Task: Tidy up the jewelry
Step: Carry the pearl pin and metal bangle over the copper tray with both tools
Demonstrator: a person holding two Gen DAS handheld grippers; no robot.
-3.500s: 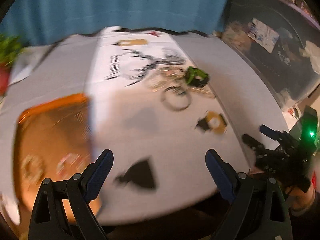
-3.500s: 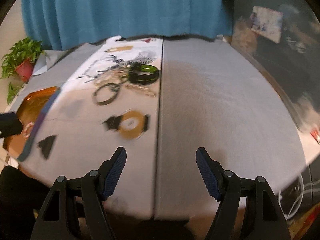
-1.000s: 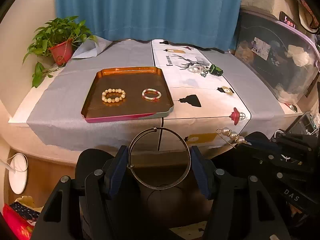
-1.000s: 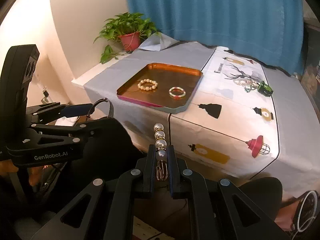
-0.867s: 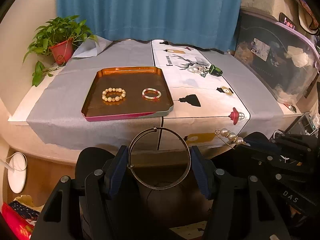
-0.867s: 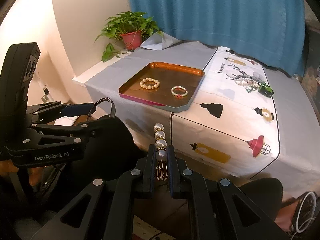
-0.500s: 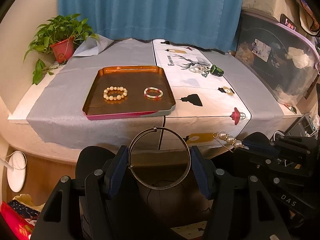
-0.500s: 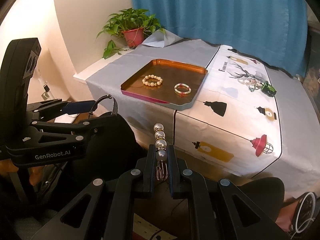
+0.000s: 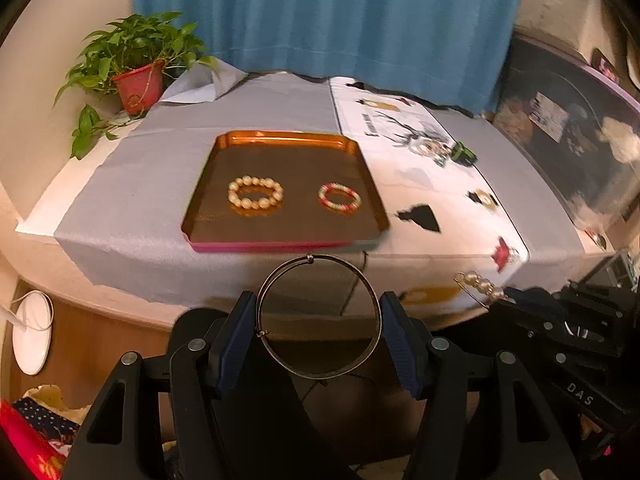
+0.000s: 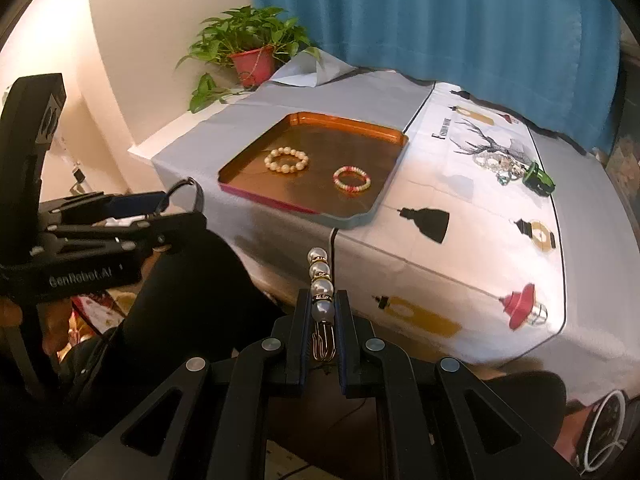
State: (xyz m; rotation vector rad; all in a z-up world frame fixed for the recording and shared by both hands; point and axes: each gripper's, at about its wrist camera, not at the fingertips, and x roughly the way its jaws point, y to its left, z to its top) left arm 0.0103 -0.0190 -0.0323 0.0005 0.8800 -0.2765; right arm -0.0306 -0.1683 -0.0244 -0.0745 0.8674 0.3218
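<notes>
Two bracelets lie in the tray (image 9: pixel 208 184) as seen from the left wrist: a pearl bracelet (image 9: pixel 256 196) to the left and a red-and-white bracelet (image 9: pixel 340 199) to the right, apart from each other. The tray is set on the grey cloth (image 9: pixel 132 188) near the front edge of the desk (image 9: pixel 36 216). A thin metal bangle (image 9: pixel 318 316) is pinched between the pads of the left tongs (image 9: pixel 319 330), held short of the desk edge. At the right edge of this view the right tongs (image 9: pixel 516 300) are seen with a pearl pin (image 9: pixel 480 285) sticking out toward the desk. More jewelry (image 9: pixel 432 148) is heaped on the white runner (image 9: pixel 424 184), with a green piece (image 9: pixel 462 154) just beside it. A potted plant (image 9: pixel 136 76) stands at the far left corner. From the right wrist, the right tongs (image 10: pixel 322 328) are pressed almost together on the pearl pin (image 10: pixel 322 284), whose pearls stand up above the pads. The tray (image 10: pixel 384 200) is seen beyond, with the pearl bracelet (image 10: pixel 287 160) and the red-and-white bracelet (image 10: pixel 352 179) in it. The left tongs (image 10: pixel 176 204) appear at the left, the bangle (image 10: pixel 192 192) seen edge-on. The jewelry (image 10: pixel 496 162) and the green piece (image 10: pixel 538 178) lie on the runner (image 10: pixel 472 216) at the right.
</notes>
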